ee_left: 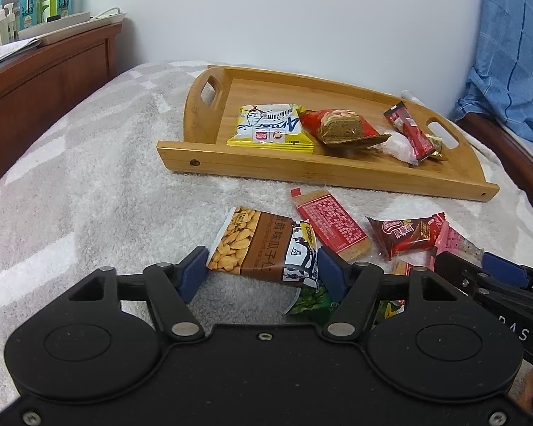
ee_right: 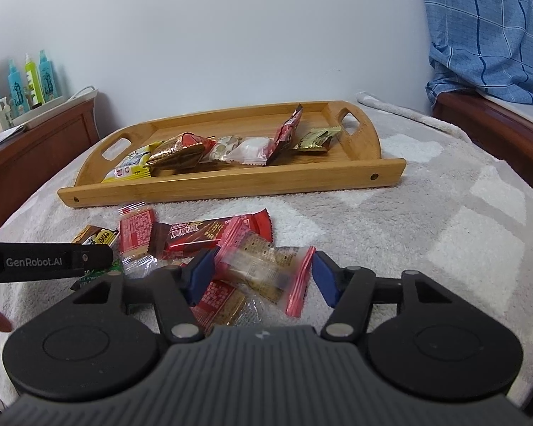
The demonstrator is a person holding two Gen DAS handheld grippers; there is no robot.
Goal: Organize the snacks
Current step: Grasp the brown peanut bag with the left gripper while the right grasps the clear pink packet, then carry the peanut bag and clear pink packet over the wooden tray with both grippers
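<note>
We judge both grippers mid-pickup. Left gripper (ee_left: 263, 266) jaws pinch the sunflower-seed packet (ee_left: 263, 245); right gripper (ee_right: 263, 273) jaws bracket a clear-and-red cracker packet (ee_right: 266, 266), contact uncertain. Next: carry both into the bamboo tray (ee_left: 323, 174).

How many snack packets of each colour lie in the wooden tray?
Yellow packet: 1
Red-and-gold packet: 1
White packets: 2
Dark red packet: 1
Gold packet: 1
Total: 6
</note>
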